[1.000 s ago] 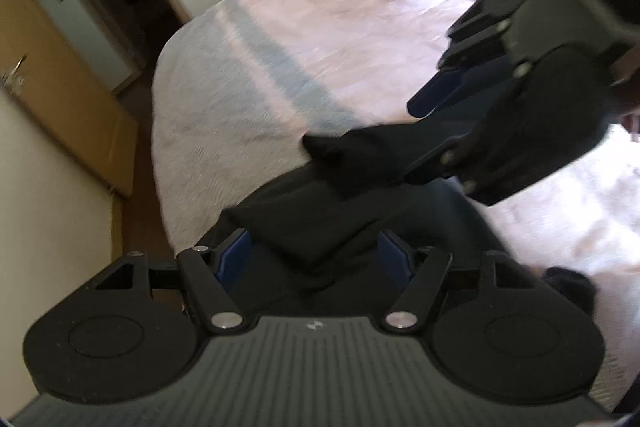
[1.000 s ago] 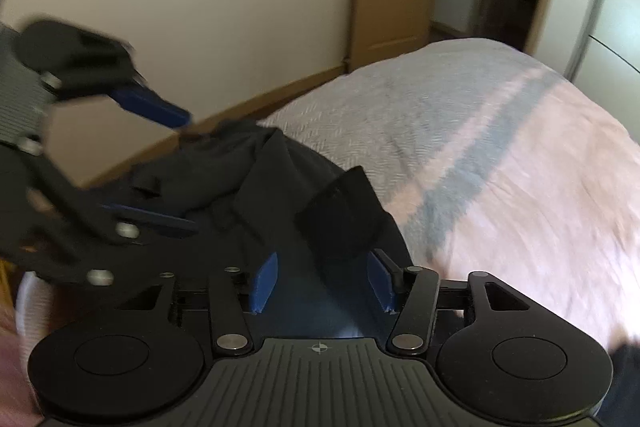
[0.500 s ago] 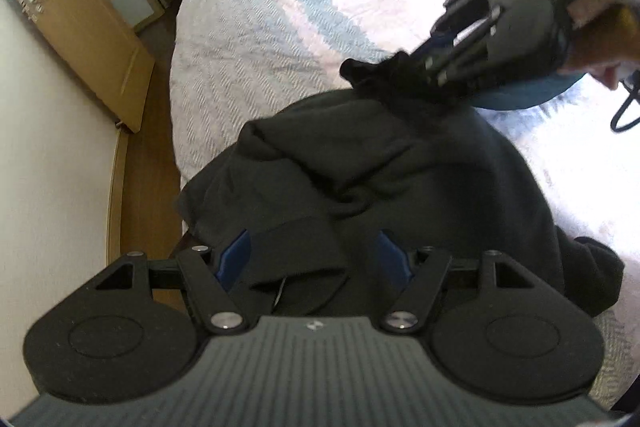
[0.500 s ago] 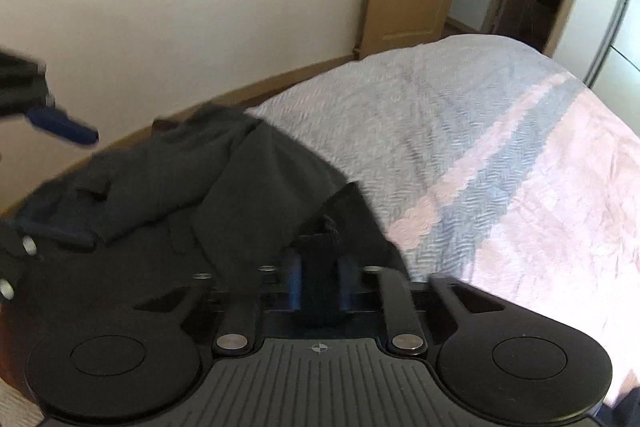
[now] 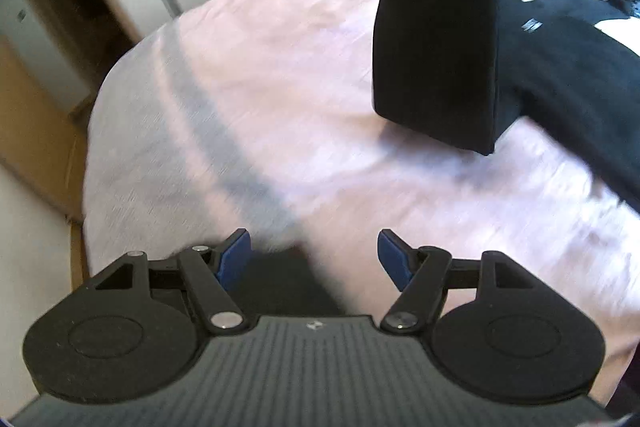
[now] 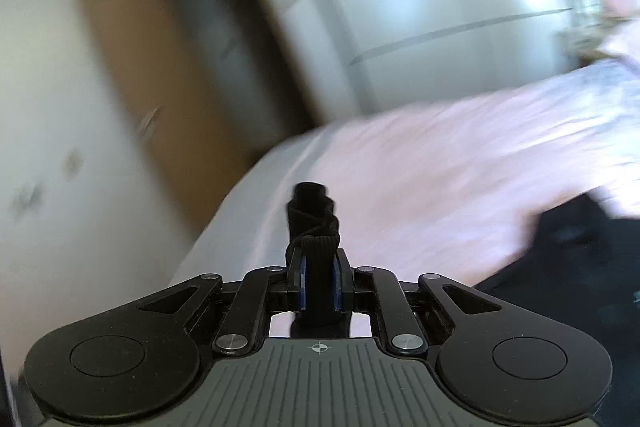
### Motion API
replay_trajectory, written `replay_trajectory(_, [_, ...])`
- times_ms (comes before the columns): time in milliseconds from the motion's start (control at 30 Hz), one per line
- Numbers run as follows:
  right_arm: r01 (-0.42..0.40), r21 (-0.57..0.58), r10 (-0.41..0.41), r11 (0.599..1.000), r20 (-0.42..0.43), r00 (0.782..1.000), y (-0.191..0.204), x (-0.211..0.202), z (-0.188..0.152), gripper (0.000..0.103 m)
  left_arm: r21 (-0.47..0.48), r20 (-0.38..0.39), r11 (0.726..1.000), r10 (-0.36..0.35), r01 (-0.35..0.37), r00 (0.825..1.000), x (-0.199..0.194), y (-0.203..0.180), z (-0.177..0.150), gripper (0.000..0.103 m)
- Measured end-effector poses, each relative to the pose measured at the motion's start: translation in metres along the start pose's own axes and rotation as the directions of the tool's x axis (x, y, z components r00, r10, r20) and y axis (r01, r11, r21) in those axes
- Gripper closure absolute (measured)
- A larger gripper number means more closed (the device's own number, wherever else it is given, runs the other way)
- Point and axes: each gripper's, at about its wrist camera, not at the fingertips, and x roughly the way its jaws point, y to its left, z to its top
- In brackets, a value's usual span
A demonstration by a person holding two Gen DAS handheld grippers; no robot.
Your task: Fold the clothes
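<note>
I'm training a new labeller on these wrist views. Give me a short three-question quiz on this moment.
1. True or false: the left gripper is clamped on cloth.
2. What do the right gripper fingers pinch?
3. The black garment lies on: A) the floor, B) the pink bedspread, C) a chair.

Key: 1 false, its fingers stand apart, pressing nothing. 2 a bunched black cuff of the garment. 3 B.

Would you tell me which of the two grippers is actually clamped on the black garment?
The right gripper: its jaws pinch a bunched fold of the black garment. The left gripper stands open, gripping nothing.
</note>
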Motion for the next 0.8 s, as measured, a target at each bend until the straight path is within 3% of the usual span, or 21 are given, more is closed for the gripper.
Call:
replay_trajectory(100, [0.091, 0.084, -0.101, 0.992, 0.129, 0.986, -0.092, -0.054, 0.028, 0.092, -0.025, -0.01, 1.0, -0.005, 0.005, 1.0, 0.009, -0.044, 0.036, 0.036])
replay_trajectory(167, [0.147, 0.15, -0.169, 0.978, 0.151, 0.974, -0.159, -0.082, 0.03, 0.092, -0.056, -0.029, 0.998, -0.013, 0.011, 0.999, 0.017, -0.076, 0.057, 0.036])
replay_trajectory(267, [0.217, 0.248, -0.245, 0.944, 0.085, 0.966, -0.256, -0.097, 0.009, 0.092, -0.088, -0.079, 0.996, -0.038, 0.031, 0.996, 0.033, -0.129, 0.084, 0.036])
replay_trajectory(400, [0.292, 0.347, -0.278, 0.891, -0.092, 0.956, -0.358, -0.088, -0.039, 0.092, -0.096, -0.12, 0.994, -0.068, 0.056, 0.99, 0.045, -0.183, 0.109, 0.036])
replay_trajectory(500, [0.292, 0.376, -0.248, 0.88, -0.16, 0.955, -0.391, -0.083, -0.052, 0.092, -0.056, -0.132, 0.996, -0.07, 0.064, 0.989, 0.049, -0.209, 0.119, 0.036])
replay_trajectory(633, [0.181, 0.374, -0.171, 0.91, -0.061, 0.983, -0.384, -0.094, -0.023, 0.092, -0.022, -0.141, 0.998, -0.067, 0.064, 0.988, 0.057, -0.218, 0.131, 0.036])
replay_trajectory(733, [0.195, 0.314, -0.229, 0.929, 0.075, 0.971, -0.378, -0.122, 0.0, 0.092, -0.029, -0.143, 0.997, -0.07, 0.066, 0.987, 0.07, -0.213, 0.137, 0.036])
replay_trajectory(800, [0.264, 0.332, -0.308, 0.906, 0.088, 0.947, -0.39, -0.134, -0.001, 0.092, -0.039, -0.143, 0.996, -0.079, 0.074, 0.986, 0.081, -0.211, 0.14, 0.036])
